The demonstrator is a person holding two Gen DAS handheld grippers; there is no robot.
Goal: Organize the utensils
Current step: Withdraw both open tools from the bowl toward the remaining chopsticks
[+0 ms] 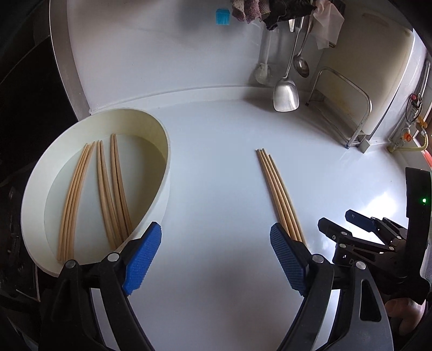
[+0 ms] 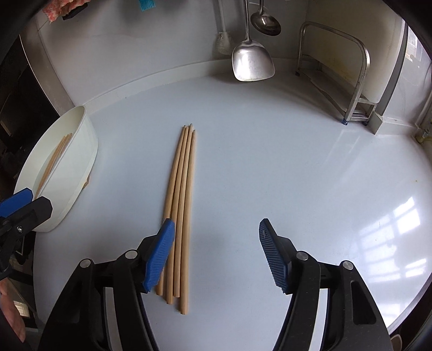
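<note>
Far left: white oval tub [image 1: 162, 151] on the white counter [image 1: 216, 167], near the back ledge. Inside it, wooden chopsticks [image 1: 108, 189] lying flat in three loose bunches, roughly parallel, tips toward the back wall. Same tub [image 2: 81, 151] seen at the left edge in right wrist view, chopsticks inside only partly visible.

Left gripper [image 1: 216, 259]: jaws wide apart, nothing between the blue pads, only bare counter. Left pad overlaps the tub's near rim in view; contact not determinable. Right pad sits over the near ends of the loose bundle; touching or just above, can't tell. Also visible at the left edge of right wrist view [image 2: 16, 208], beside the tub.

Centre: loose chopsticks [image 2: 181, 210], four of them, side by side on the counter, touching along most of the length, near ends uneven, tips pointing to the back wall. Well apart from the tub. Same bundle [image 1: 278, 194] in left wrist view.

Right gripper [image 2: 216, 256]: jaws apart, no grip. Bundle lies just inside the left pad, partly under it; rest of the gap empty counter. Seen side-on low right in left wrist view [image 1: 348, 224].

Back right: steel spatula [image 2: 252, 60] and ladle [image 2: 266, 23] hanging at the wall, metal rack [image 2: 359, 67] in the corner.
</note>
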